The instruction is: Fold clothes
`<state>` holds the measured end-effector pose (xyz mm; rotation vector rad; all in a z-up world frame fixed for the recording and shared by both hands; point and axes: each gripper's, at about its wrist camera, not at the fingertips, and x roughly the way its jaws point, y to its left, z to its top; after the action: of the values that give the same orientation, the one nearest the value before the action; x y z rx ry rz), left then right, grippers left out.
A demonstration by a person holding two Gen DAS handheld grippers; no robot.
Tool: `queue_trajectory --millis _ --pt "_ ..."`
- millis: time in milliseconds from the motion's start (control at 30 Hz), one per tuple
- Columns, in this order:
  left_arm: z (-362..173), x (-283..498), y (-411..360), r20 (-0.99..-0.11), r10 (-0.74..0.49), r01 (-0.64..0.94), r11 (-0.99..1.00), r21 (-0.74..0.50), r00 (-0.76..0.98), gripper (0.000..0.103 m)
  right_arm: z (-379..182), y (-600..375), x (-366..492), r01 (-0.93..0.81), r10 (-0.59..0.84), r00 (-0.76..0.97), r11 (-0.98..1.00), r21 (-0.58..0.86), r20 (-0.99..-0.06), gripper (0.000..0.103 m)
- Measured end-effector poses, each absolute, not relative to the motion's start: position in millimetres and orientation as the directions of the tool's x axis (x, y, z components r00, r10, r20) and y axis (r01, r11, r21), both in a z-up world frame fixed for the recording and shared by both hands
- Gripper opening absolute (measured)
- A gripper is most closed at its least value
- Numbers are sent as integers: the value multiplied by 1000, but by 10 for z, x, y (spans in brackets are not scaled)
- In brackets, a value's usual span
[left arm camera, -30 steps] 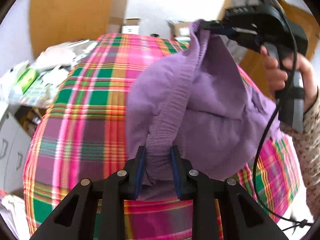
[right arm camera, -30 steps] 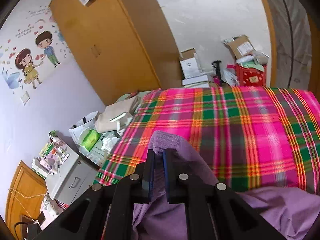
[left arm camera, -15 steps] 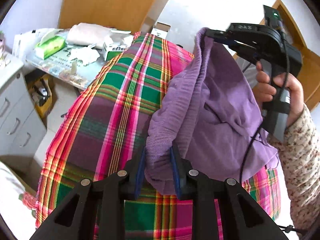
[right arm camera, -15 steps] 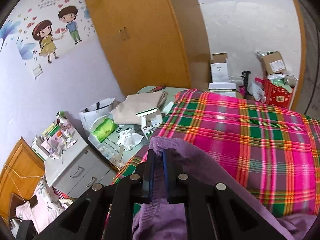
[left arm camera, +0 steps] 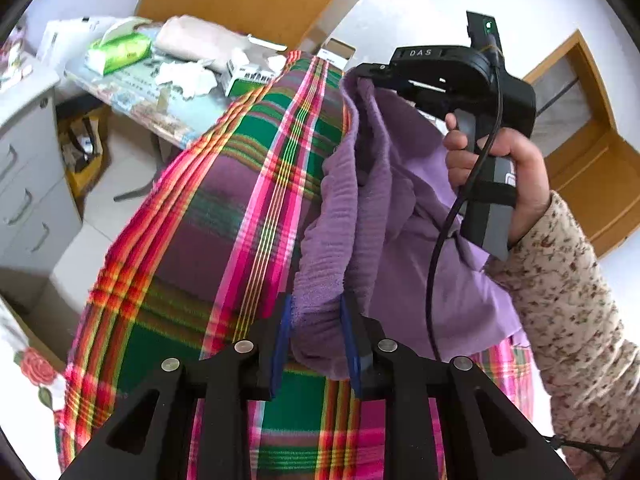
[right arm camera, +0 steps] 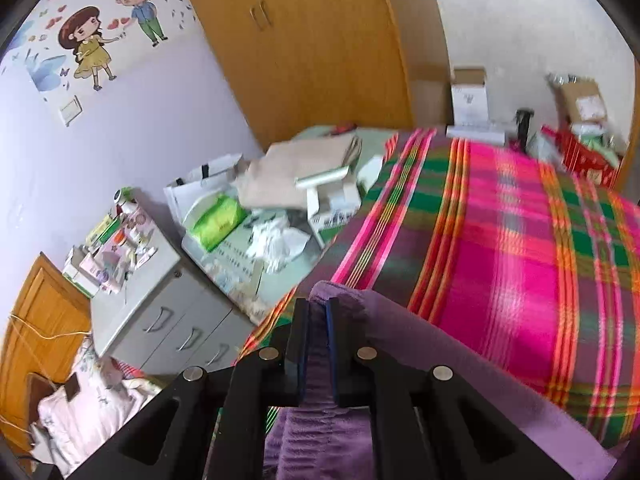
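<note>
A purple garment (left arm camera: 384, 216) with a ribbed waistband hangs in the air above the plaid bed cover (left arm camera: 208, 240). My left gripper (left arm camera: 316, 320) is shut on a bunch of the waistband at the lower end. The right gripper (left arm camera: 360, 78), held by a hand (left arm camera: 508, 176) in a floral sleeve, pinches the upper end of the same band. In the right wrist view the right gripper (right arm camera: 318, 312) is shut on a thin fold of the purple garment (right arm camera: 440, 344), which trails down to the right over the plaid cover (right arm camera: 500, 240).
A cluttered side table (right arm camera: 256, 216) with a green tissue pack, boxes and crumpled paper stands left of the bed. A grey drawer cabinet (right arm camera: 160, 304) lies further left. A wooden wardrobe (right arm camera: 304, 40) and cardboard boxes (right arm camera: 468, 96) line the far wall.
Both grippers have swung left with the garment, so the side table and drawer cabinet now fill more of both views. The grips on the waistband are unchanged.
</note>
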<state>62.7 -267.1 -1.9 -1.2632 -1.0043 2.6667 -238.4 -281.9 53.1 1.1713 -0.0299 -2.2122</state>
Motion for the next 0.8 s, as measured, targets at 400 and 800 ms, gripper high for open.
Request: queue_trajectory --millis 400,800 --pt "87 894 -2781 -647 279 267 -743 -613 -710 31 799 -2349 -1960 556 -557 -418 -782 283 -718 33" --pt "84 864 -2504 -733 211 277 -831 -483 -646 32 669 -1057 -1088 420 -501 -484 -852 312 -717 33"
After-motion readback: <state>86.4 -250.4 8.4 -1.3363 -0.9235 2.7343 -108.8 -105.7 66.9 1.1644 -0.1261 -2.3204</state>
